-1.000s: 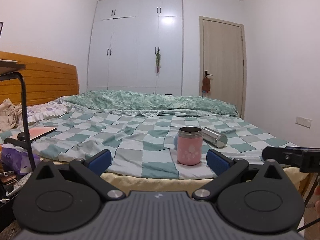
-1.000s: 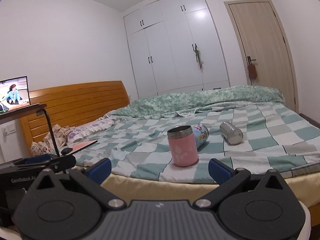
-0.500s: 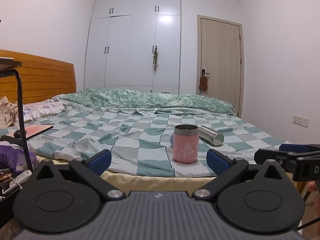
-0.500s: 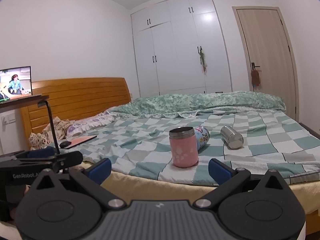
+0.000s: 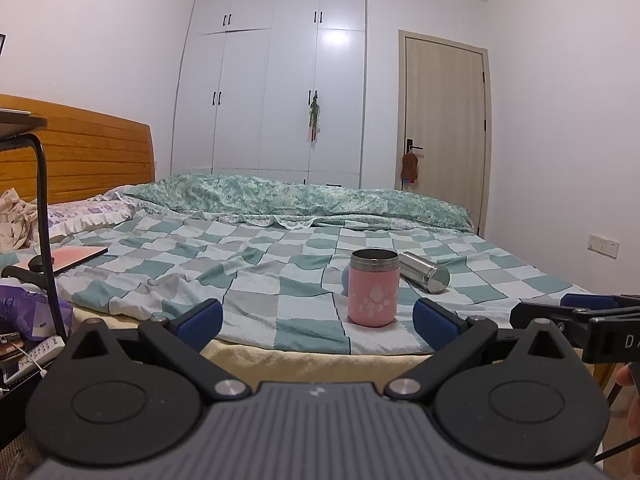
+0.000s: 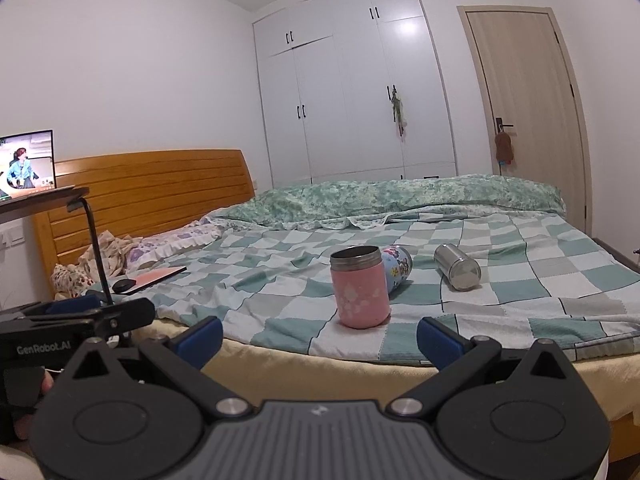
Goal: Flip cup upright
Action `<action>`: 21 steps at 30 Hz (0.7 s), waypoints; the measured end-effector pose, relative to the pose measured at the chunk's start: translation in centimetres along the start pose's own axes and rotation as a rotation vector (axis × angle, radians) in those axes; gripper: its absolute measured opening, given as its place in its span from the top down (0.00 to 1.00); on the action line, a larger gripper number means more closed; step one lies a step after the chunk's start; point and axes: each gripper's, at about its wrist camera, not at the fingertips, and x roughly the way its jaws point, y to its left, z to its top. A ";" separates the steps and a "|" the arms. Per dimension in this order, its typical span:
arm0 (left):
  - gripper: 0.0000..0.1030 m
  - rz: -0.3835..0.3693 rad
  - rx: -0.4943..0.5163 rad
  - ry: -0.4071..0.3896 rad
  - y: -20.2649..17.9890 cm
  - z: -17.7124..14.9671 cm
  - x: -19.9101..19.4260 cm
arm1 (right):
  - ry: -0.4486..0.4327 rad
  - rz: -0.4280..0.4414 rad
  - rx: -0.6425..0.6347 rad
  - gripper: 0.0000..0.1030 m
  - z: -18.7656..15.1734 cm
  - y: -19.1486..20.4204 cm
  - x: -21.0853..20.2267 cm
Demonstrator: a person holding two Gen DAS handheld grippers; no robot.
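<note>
A pink cup (image 5: 373,288) with a steel rim stands upright near the front edge of the bed; it also shows in the right wrist view (image 6: 360,287). Behind it a blue patterned cup (image 6: 396,266) lies on its side, mostly hidden in the left wrist view. A steel cup (image 5: 425,272) lies on its side to the right, seen too in the right wrist view (image 6: 457,267). My left gripper (image 5: 318,318) is open and empty, short of the bed edge. My right gripper (image 6: 320,334) is open and empty, also short of the bed.
The bed has a checked green blanket (image 5: 280,264) and a wooden headboard (image 6: 152,188). A side table on a black stand (image 5: 44,216) is at the left with a screen (image 6: 26,164) on it. A red notebook (image 6: 158,276) lies on the bed's left.
Both grippers have drifted slightly, so the view shifted a little; the right gripper shows further into the left wrist view. The cups have not moved and both grippers stay open.
</note>
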 end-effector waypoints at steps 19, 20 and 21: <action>0.00 0.001 -0.001 -0.002 -0.1 -0.1 0.0 | 0.006 0.000 -0.012 0.00 0.0 0.2 0.1; 0.00 0.001 -0.001 -0.003 -0.1 -0.1 0.0 | 0.003 0.002 -0.015 0.00 0.0 0.2 0.1; 0.00 0.000 -0.001 -0.003 -0.1 -0.1 0.0 | -0.002 0.003 -0.016 0.00 0.0 0.2 0.0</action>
